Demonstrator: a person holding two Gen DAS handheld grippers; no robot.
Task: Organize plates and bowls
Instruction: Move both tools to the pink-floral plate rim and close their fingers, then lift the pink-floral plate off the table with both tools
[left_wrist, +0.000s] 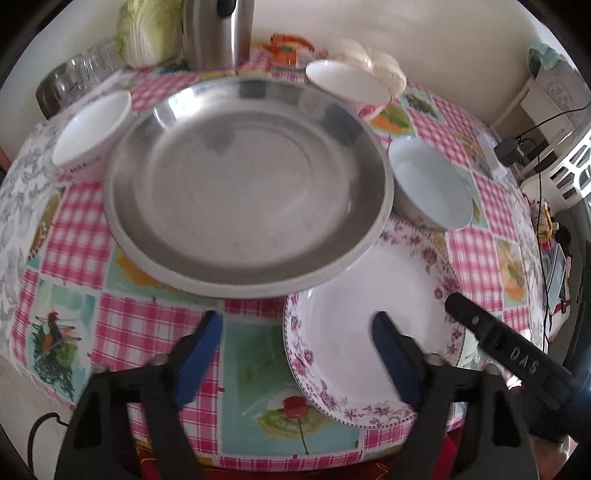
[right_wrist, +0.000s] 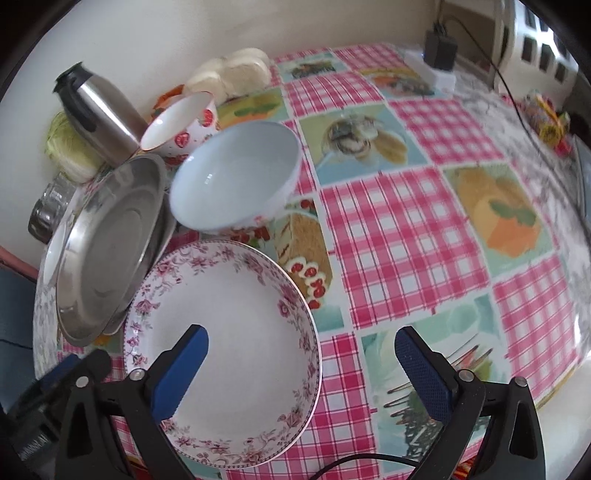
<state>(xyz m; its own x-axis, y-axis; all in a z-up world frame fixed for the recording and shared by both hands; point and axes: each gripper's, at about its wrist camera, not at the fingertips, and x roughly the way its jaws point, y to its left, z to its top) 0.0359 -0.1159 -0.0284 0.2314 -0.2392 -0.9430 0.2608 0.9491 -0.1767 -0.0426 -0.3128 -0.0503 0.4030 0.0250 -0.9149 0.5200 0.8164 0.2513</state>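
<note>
Checkered pink table (right_wrist: 399, 236) is crowded: a steel plate (left_wrist: 243, 184) overlaps the floral plate (right_wrist: 229, 354), with bowls around them. Left gripper (left_wrist: 295, 354) fingers straddle the floral plate's left rim, spread; right gripper (right_wrist: 303, 373) fingers straddle its right rim, also spread, nothing pinched.

**Crowded left, open right**

The steel plate (right_wrist: 110, 243), floral plate (right_wrist: 225, 350), pale blue bowl (right_wrist: 236, 177) and strawberry bowl (right_wrist: 181, 125) pack the left half. A thermos (right_wrist: 99, 110) blocks the wall side. The surface (right_wrist: 424, 229) right of them lies bare.
</note>
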